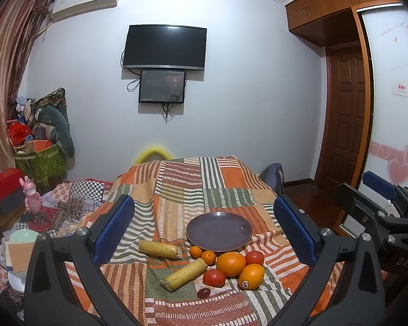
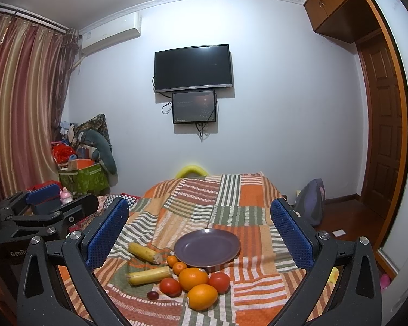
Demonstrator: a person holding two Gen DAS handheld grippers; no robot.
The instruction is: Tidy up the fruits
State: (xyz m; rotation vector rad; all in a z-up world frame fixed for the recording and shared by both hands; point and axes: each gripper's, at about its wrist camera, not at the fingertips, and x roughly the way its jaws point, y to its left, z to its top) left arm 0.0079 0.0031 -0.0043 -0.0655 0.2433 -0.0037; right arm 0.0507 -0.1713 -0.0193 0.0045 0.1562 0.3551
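Note:
An empty purple plate (image 1: 219, 231) (image 2: 207, 246) sits on the patchwork cloth. In front of it lie two oranges (image 1: 231, 263) (image 2: 193, 279), two small tangerines (image 1: 196, 251) (image 2: 172, 260), two red tomatoes (image 1: 214, 277) (image 2: 170, 287), a dark red grape-like fruit (image 1: 203, 292) (image 2: 152, 295) and two yellow cane pieces (image 1: 160, 248) (image 2: 149, 275). My left gripper (image 1: 204, 231) is open and empty, raised above the fruit. My right gripper (image 2: 198, 233) is open and empty too, beside the left one.
The cloth-covered table (image 1: 182, 187) drops off at the far end by a yellow foam ring (image 1: 153, 153). Cluttered boxes and bags (image 1: 38, 146) stand at the left. A backpack (image 2: 311, 203) and a wooden door (image 2: 380, 125) are at the right.

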